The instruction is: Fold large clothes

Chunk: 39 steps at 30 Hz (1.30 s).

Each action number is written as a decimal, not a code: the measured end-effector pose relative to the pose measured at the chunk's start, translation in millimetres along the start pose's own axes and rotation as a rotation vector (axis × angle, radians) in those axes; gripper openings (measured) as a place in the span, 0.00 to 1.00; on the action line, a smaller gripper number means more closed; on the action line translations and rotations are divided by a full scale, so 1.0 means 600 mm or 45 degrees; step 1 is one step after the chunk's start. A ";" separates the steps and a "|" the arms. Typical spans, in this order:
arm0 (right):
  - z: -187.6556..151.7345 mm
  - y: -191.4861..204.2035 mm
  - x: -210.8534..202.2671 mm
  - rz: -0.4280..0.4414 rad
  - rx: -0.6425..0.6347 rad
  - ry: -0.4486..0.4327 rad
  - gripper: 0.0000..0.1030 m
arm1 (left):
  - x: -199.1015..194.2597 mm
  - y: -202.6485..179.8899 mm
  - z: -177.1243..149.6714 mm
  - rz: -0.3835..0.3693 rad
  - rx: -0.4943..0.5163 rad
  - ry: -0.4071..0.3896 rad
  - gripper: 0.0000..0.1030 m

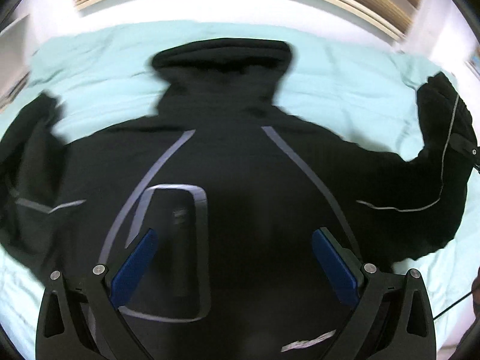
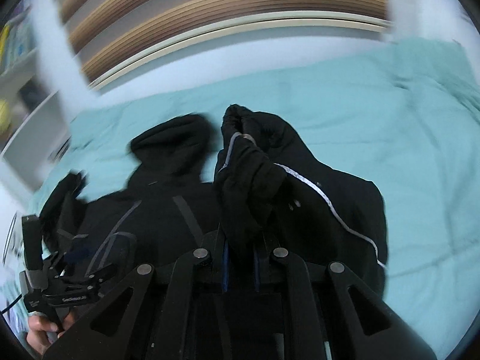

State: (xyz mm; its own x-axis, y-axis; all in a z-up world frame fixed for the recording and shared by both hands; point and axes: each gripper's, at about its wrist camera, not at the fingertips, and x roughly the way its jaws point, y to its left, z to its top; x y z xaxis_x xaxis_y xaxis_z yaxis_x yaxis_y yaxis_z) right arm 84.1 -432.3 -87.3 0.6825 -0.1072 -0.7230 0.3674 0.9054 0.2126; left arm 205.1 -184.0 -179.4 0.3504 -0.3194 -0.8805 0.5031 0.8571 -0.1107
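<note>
Right gripper (image 2: 240, 258) jaws clamped on the black hooded jacket's (image 1: 240, 180) sleeve (image 2: 249, 186); left gripper (image 1: 234, 258) jaws wide apart, empty, jacket back beyond them

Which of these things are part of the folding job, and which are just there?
Part of the job:
- black jacket
- its sleeve, pinched in the right gripper
- left gripper, open above the jacket

Just there:
- turquoise bedcover
- wooden slats
- white shelf
</note>
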 end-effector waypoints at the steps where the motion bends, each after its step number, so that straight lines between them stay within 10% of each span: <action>1: 0.002 0.033 0.015 0.037 -0.030 0.015 0.14 | -0.001 0.013 -0.004 0.008 -0.013 0.007 1.00; 10: -0.055 0.296 0.179 0.252 -0.289 0.241 0.14 | -0.029 0.146 -0.042 0.154 -0.121 -0.008 1.00; 18: -0.182 0.385 0.375 0.193 -0.408 0.590 0.16 | -0.012 0.207 -0.061 0.174 -0.209 0.031 1.00; 24: -0.180 0.373 0.365 0.343 -0.326 0.633 0.53 | 0.005 0.212 -0.055 0.159 -0.180 0.048 1.00; 29: -0.169 0.350 0.285 0.422 -0.342 0.593 0.53 | 0.015 0.199 -0.038 0.017 -0.168 0.035 1.00; 39: -0.130 0.152 0.214 0.115 -0.118 0.494 0.53 | 0.097 0.143 0.009 -0.304 -0.154 0.104 0.94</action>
State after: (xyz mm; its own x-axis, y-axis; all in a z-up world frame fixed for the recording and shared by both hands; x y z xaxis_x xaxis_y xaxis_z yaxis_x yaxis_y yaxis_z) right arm 155.9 -331.4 -211.9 0.4140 0.1211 -0.9022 0.2465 0.9391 0.2392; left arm 272.8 -131.4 -237.6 0.1660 -0.4885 -0.8566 0.4640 0.8052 -0.3693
